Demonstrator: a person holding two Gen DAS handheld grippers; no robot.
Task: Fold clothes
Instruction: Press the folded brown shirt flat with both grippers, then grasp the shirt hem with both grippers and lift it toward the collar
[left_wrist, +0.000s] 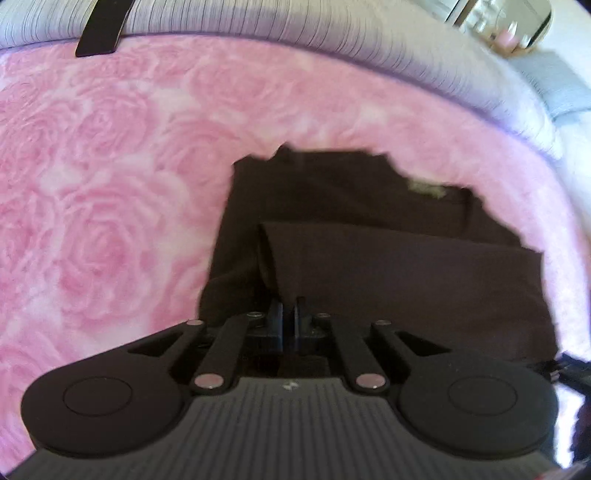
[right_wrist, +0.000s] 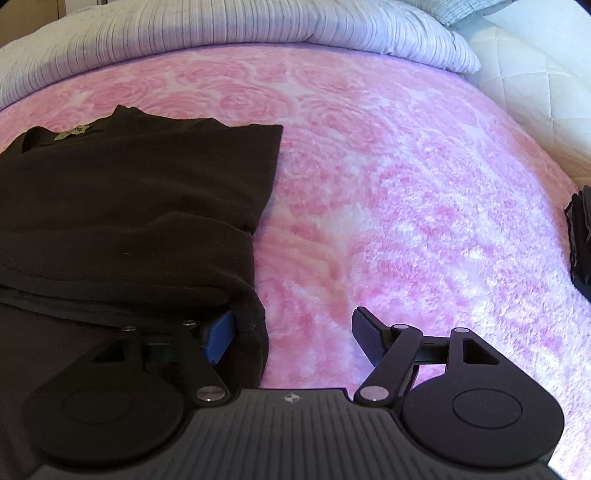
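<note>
The left tool (left_wrist: 289, 310) was pinched tight on the dark shirt (right_wrist: 122, 192); the right tool (right_wrist: 291, 332) gaped wide, holding nothing. A one-sided pull could make the fold crooked.

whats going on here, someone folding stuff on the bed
Yes. A person is working with a hand-held gripper in each hand on a dark brown shirt lying on a pink rose-patterned blanket. The left hand-held gripper is shut on a fold of the shirt's fabric, with the lower part already doubled over. The right hand-held gripper is open at the shirt's right edge, one finger tucked against the cloth and the other over bare blanket. Another dark item sits at the far right edge.
</note>
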